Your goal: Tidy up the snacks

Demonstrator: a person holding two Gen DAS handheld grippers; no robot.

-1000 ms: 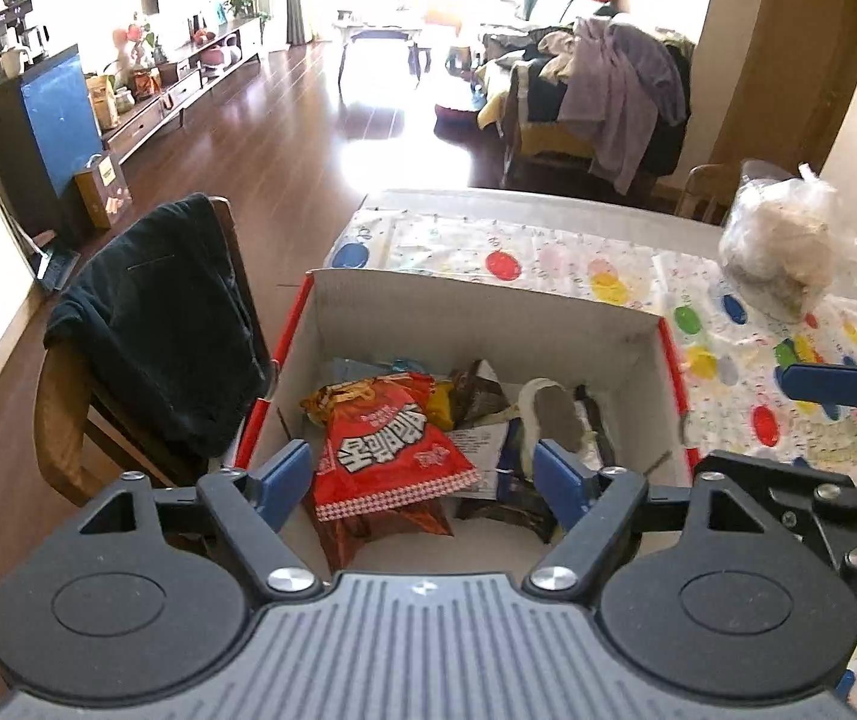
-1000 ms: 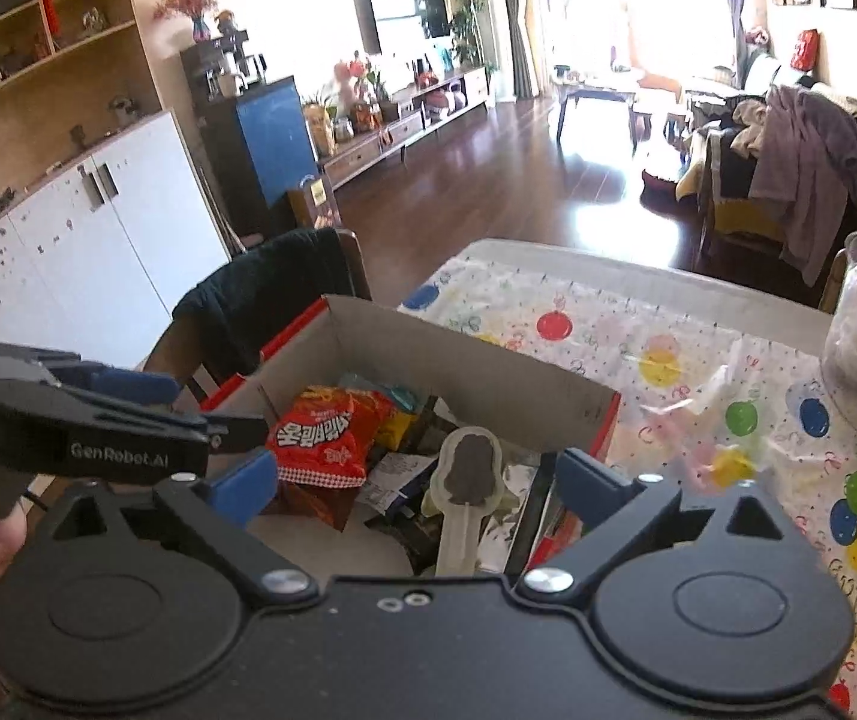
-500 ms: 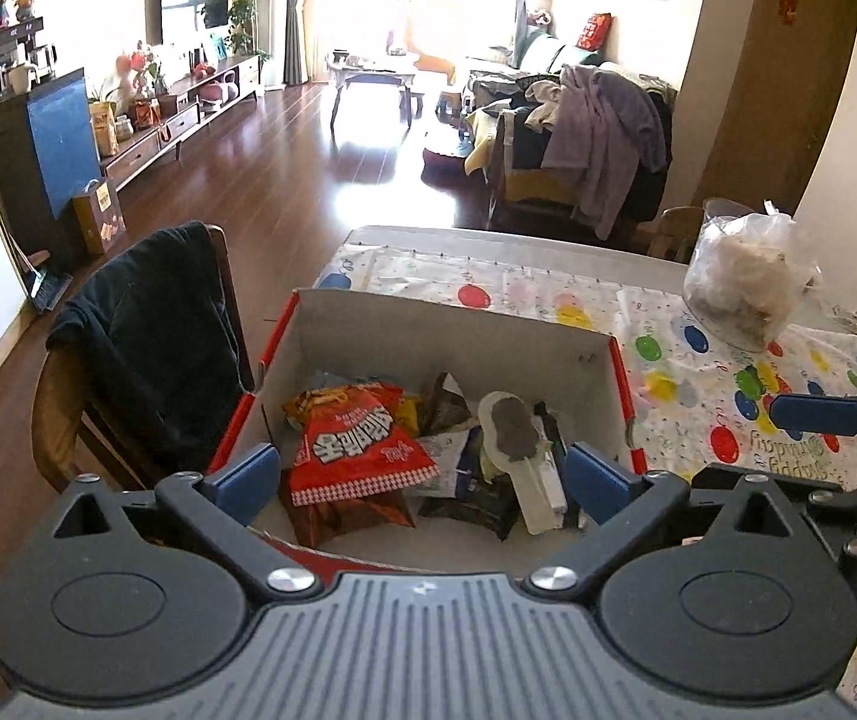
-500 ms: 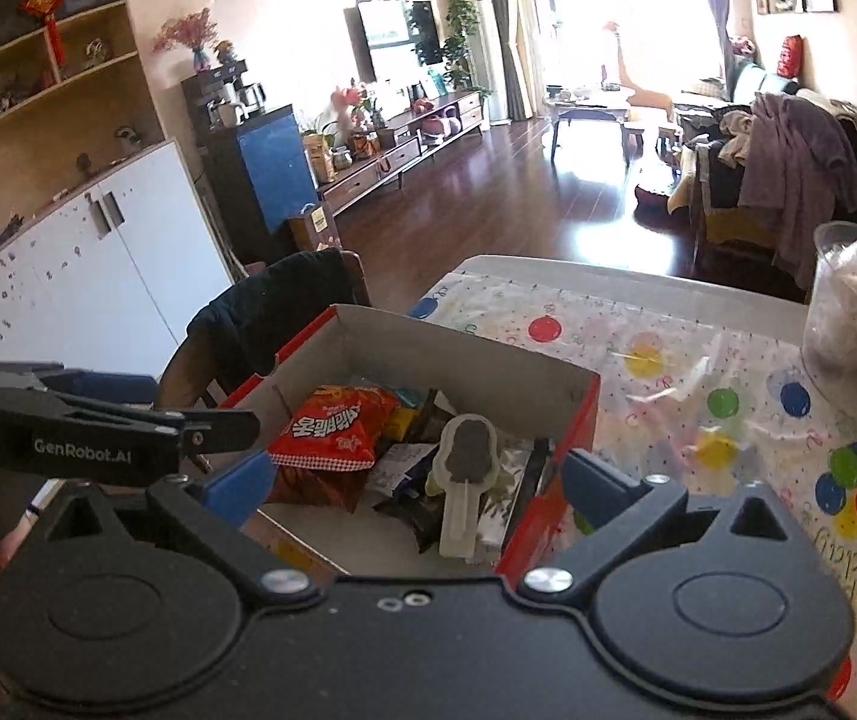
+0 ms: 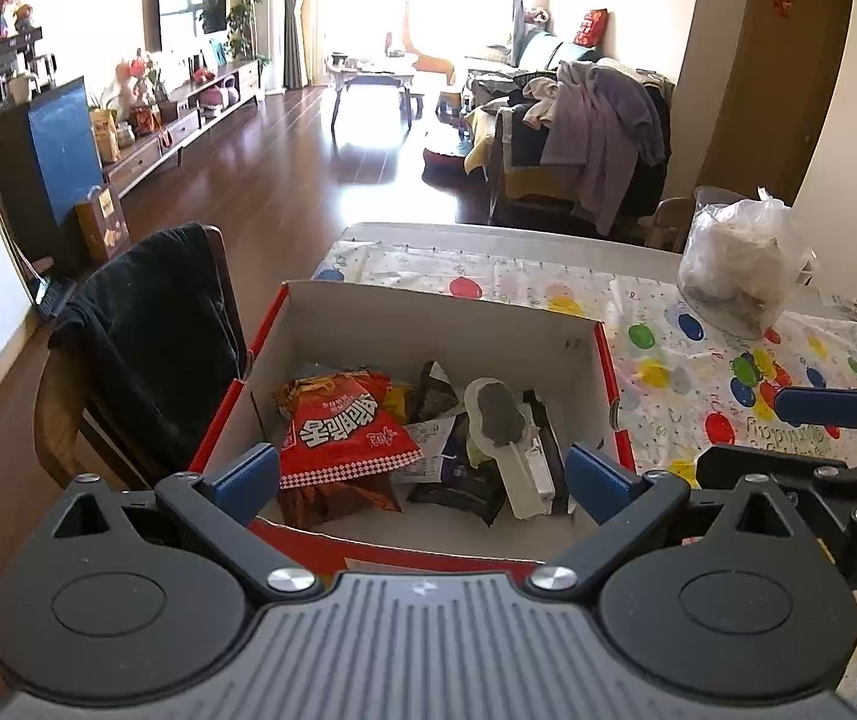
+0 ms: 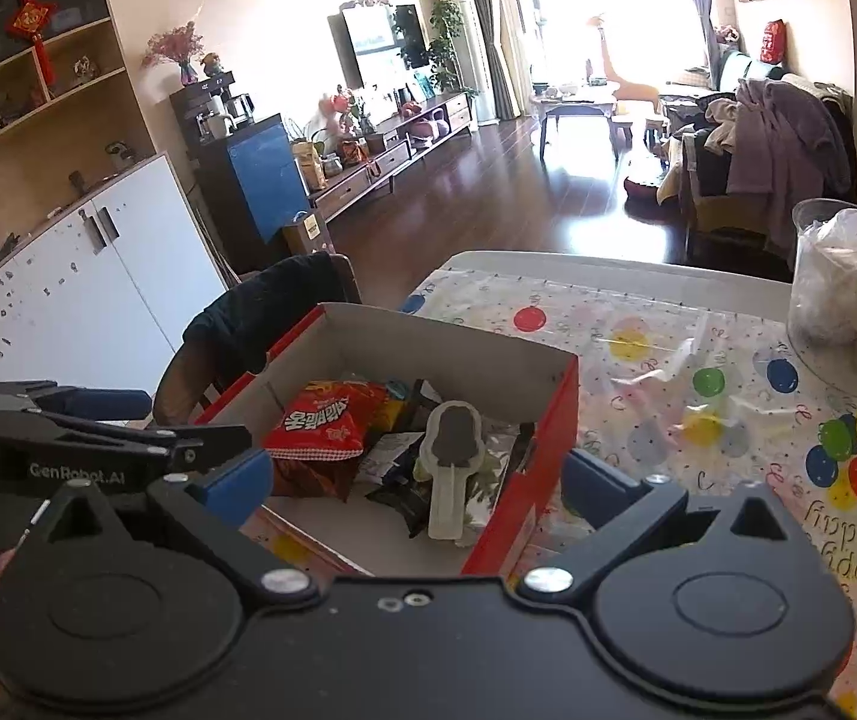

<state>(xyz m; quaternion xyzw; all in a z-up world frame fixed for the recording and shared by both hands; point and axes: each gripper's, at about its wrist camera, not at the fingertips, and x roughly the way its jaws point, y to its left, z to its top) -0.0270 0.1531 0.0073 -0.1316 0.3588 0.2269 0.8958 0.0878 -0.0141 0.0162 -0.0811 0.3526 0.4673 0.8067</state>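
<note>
Both grippers, left gripper (image 5: 422, 471) and right gripper (image 6: 416, 483), hover empty and wide open above the snack-filled cardboard box (image 5: 428, 324) on the bench (image 5: 656, 312), apparently between picks, next needing a target.

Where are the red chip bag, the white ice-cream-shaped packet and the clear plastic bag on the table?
red chip bag (image 5: 341, 429), left wrist view, on its printed front.
white ice-cream-shaped packet (image 6: 451, 468), right wrist view, just below its dark top.
clear plastic bag (image 5: 737, 261), left wrist view, on its bulging middle.
</note>
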